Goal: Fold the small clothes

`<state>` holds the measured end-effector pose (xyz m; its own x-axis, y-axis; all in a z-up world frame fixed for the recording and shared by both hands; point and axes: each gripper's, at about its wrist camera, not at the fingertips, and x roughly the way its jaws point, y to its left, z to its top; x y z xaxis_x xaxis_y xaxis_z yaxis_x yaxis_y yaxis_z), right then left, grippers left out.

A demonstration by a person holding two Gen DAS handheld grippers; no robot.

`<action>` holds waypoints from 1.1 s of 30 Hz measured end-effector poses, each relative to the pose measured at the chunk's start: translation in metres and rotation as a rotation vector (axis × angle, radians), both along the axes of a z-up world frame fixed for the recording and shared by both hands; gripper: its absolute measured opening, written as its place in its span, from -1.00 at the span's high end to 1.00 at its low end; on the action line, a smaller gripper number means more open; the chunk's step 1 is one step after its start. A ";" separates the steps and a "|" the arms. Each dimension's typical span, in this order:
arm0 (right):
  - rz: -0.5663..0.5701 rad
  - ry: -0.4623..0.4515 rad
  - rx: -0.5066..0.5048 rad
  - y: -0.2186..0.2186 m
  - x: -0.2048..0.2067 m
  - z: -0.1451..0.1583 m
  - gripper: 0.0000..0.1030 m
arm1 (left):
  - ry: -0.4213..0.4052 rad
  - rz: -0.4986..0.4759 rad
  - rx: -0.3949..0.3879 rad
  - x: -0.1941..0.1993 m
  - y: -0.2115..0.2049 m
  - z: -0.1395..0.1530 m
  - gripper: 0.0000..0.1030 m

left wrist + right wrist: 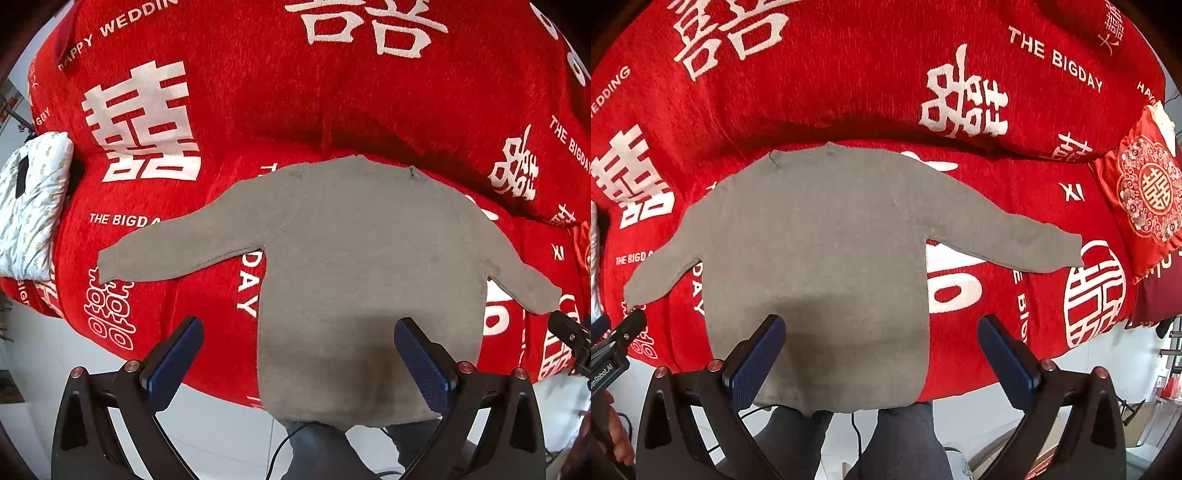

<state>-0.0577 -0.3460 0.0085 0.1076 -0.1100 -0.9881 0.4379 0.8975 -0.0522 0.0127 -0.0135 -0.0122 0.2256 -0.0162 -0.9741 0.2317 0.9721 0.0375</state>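
1. Closest in: both tools hang above the near edge of the sofa with nothing in them. The left tool (299,354) has its blue-padded fingers spread wide, and so does the right tool (881,354). Looks like they're lined up over the hem, ready to go for whichever part gets folded first.
2. Below them: the person's legs in dark trousers (905,439), standing right at the sofa edge.
3. The long-sleeved grey knit sweater (362,266) lies flat on the seat of the sofa draped in a red blanket with white lettering (258,92). Hem hangs slightly over the near edge, neckline points at the backrest, so its body runs near-to-far. Both sleeves are stretched out sideways, which I'd guess is deliberate, as it makes folding them in easy.
4. Farther out: a white patterned quilted cushion (33,203) at the left end, and a red embroidered satin cushion (1145,192) at the right.
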 end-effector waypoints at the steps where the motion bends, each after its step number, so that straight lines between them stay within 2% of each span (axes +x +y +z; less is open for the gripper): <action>1: -0.002 0.003 0.000 0.000 0.000 -0.002 -1.00 | 0.005 0.002 0.001 0.001 0.001 -0.002 -1.00; 10: 0.024 0.057 0.017 0.021 0.015 -0.035 -1.00 | 0.049 0.027 0.012 0.011 0.018 -0.027 -1.00; 18: 0.196 0.091 0.030 0.079 0.041 -0.084 -1.00 | 0.096 0.117 -0.044 0.032 0.057 -0.078 -1.00; 23: 0.322 0.107 0.056 0.122 0.059 -0.120 -1.00 | 0.097 0.218 -0.101 0.049 0.102 -0.122 -1.00; 28: 0.400 0.125 0.105 0.156 0.072 -0.159 -1.00 | 0.065 0.378 -0.181 0.066 0.165 -0.169 -1.00; 31: 0.415 0.145 0.138 0.171 0.077 -0.180 -1.00 | 0.056 0.515 -0.273 0.076 0.209 -0.203 -1.00; 33: 0.416 0.153 0.156 0.176 0.079 -0.188 -1.00 | 0.056 0.572 -0.340 0.081 0.227 -0.222 -1.00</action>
<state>0.0214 -0.1697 -0.1795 -0.0367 0.0625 -0.9974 0.0367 0.9975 0.0611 0.0938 0.2136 -0.2341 0.2394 -0.2177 -0.9462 -0.3308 0.8980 -0.2903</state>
